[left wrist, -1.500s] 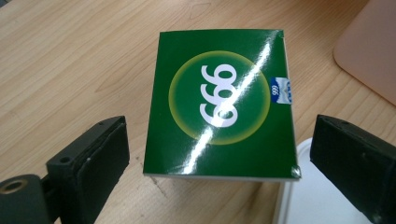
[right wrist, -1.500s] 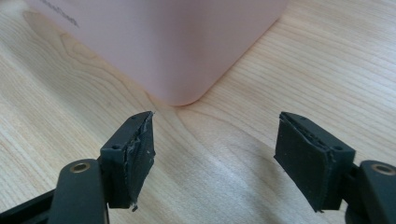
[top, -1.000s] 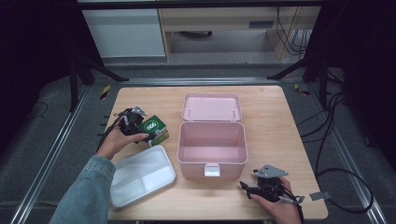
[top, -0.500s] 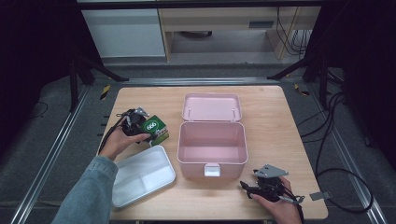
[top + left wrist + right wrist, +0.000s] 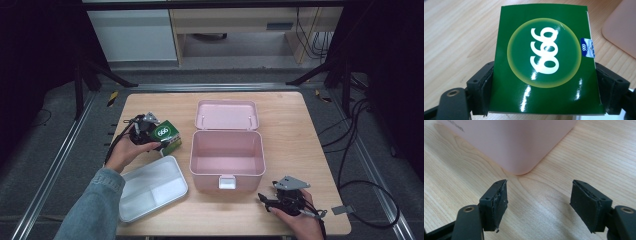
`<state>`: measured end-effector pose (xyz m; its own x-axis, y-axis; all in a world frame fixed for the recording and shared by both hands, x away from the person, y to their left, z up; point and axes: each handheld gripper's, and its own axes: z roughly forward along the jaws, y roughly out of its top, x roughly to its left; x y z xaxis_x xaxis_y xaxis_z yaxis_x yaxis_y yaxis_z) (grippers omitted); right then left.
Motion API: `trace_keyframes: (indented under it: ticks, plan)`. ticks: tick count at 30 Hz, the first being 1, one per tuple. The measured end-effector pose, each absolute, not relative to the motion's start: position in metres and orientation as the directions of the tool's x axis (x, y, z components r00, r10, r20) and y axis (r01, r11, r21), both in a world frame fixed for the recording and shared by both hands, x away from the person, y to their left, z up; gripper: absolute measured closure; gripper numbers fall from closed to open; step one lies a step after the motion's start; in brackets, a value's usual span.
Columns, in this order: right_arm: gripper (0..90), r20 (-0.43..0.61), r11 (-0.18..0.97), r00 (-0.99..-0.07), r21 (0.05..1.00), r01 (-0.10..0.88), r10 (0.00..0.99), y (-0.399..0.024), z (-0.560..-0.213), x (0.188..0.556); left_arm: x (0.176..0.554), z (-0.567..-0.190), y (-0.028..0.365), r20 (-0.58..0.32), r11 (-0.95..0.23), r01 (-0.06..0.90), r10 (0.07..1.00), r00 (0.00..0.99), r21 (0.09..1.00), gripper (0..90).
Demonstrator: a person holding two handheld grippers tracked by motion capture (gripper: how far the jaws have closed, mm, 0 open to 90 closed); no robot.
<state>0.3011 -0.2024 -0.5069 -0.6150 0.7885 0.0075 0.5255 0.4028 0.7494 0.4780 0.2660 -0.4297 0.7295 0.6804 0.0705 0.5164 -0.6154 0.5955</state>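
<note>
The left gripper [image 5: 544,100] has just been closing and now pinches a glossy green carton [image 5: 544,57] by its flat sides, just above the pale wood-grain counter [image 5: 454,37]; the carton's lower edge is cut off. The right gripper [image 5: 539,205] stands spread and empty, with a smooth, round-cornered pink box [image 5: 511,142] just ahead.

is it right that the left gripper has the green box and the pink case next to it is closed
Not quite: the pink case is open, its lid tipped back, as the high view shows. The left gripper does have the green box between its jaws.
</note>
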Motion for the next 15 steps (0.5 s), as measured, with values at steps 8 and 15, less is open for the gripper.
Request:
trace_keyframes:
  ticks: [8, 15]
  plan:
    - [30.0, 0.011, 0.389, -0.606, 0.757, 0.525, 0.795, -0.206, -0.505, 0.3, 0.47, -0.4, 0.265, 0.108, -0.631, 0.469, 0.66, 0.744, 0.618, 16.7]
    - [30.2, 0.01, 0.386, -0.607, 0.764, 0.517, 0.795, -0.207, -0.503, 0.3, 0.465, -0.376, 0.264, 0.136, -0.648, 0.429, 0.635, 0.76, 0.629, 16.7]
